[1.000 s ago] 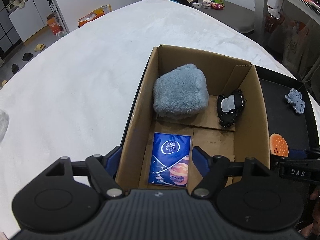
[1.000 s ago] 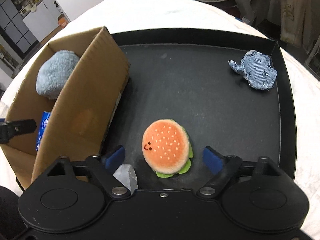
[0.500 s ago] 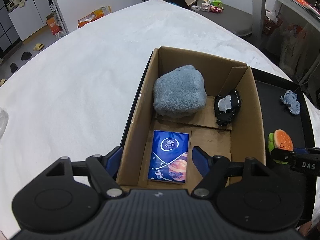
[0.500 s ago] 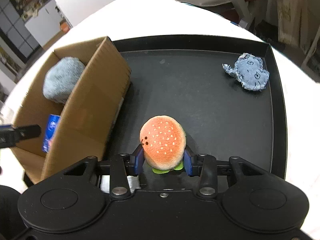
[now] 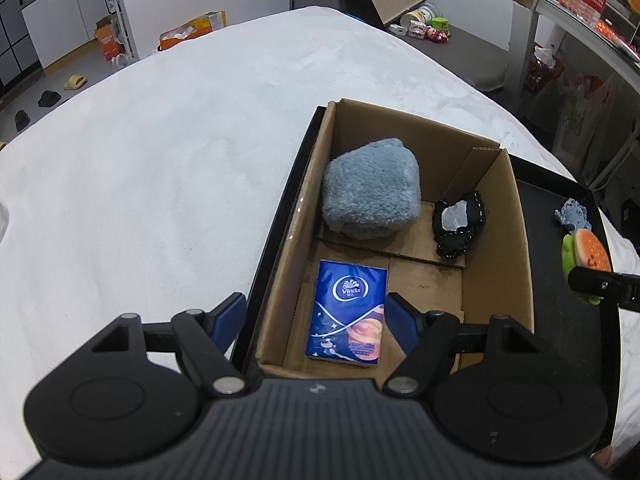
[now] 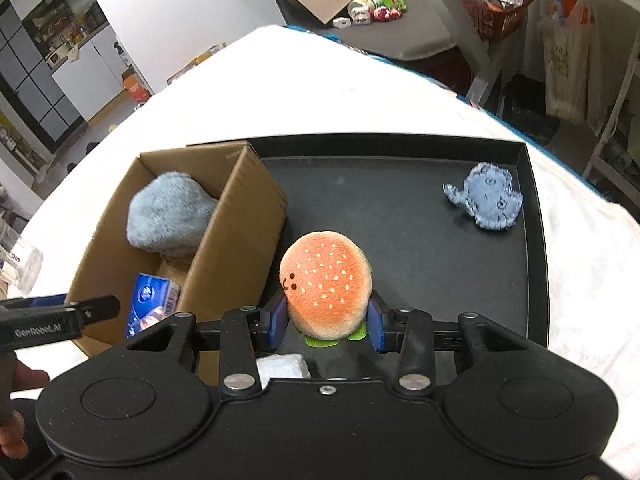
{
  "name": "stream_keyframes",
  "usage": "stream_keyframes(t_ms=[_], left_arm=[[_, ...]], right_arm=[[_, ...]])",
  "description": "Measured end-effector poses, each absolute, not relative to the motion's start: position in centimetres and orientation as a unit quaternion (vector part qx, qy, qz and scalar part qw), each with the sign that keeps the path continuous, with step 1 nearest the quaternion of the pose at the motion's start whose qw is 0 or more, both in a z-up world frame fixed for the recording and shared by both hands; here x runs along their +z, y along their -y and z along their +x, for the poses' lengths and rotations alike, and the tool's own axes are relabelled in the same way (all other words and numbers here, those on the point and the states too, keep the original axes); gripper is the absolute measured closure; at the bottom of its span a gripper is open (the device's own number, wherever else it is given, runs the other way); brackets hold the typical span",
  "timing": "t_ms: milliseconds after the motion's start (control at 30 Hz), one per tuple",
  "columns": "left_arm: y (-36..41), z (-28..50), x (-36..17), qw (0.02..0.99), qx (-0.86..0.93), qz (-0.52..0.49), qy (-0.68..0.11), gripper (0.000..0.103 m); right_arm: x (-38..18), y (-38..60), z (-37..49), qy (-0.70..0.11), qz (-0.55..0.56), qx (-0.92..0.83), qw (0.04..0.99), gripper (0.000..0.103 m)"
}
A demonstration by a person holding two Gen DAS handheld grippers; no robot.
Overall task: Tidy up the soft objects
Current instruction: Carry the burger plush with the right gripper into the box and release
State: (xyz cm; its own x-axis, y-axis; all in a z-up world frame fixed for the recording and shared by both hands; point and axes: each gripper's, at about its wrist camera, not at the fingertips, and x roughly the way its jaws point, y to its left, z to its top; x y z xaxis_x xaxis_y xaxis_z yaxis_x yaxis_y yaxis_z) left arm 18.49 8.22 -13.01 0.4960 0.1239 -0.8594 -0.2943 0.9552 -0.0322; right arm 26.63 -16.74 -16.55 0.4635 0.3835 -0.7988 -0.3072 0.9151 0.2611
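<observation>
My right gripper (image 6: 327,322) is shut on an orange plush burger (image 6: 325,284) and holds it above the black tray (image 6: 536,264), right of the cardboard box (image 6: 236,248). The burger also shows in the left wrist view (image 5: 588,256). My left gripper (image 5: 316,316) is open and empty over the box's near end (image 5: 516,240). The box holds a fluffy blue-grey plush (image 5: 370,194), a blue Vinda tissue pack (image 5: 350,312) and a black pouch (image 5: 458,226). A denim-blue soft toy (image 6: 486,200) lies at the tray's far right.
The tray and box sit on a white cloth-covered table (image 5: 160,168). A white crumpled item (image 6: 282,366) lies on the tray just under my right gripper. A clear plastic object (image 6: 18,268) is at the table's left edge.
My right gripper closed on the burger and lifted it off the tray, moving up and back. My left gripper stayed open over the box.
</observation>
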Motion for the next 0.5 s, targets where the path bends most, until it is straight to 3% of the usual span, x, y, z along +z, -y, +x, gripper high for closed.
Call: stream_keyframes(t_ms=[500], left_arm=[[-10.4,17.2,-13.5,0.868,0.109,-0.13,-0.467,0.029]], right_arm=[[-12.8,13.1,26.4,-0.447,0.03,0.214,0.868,0.064]])
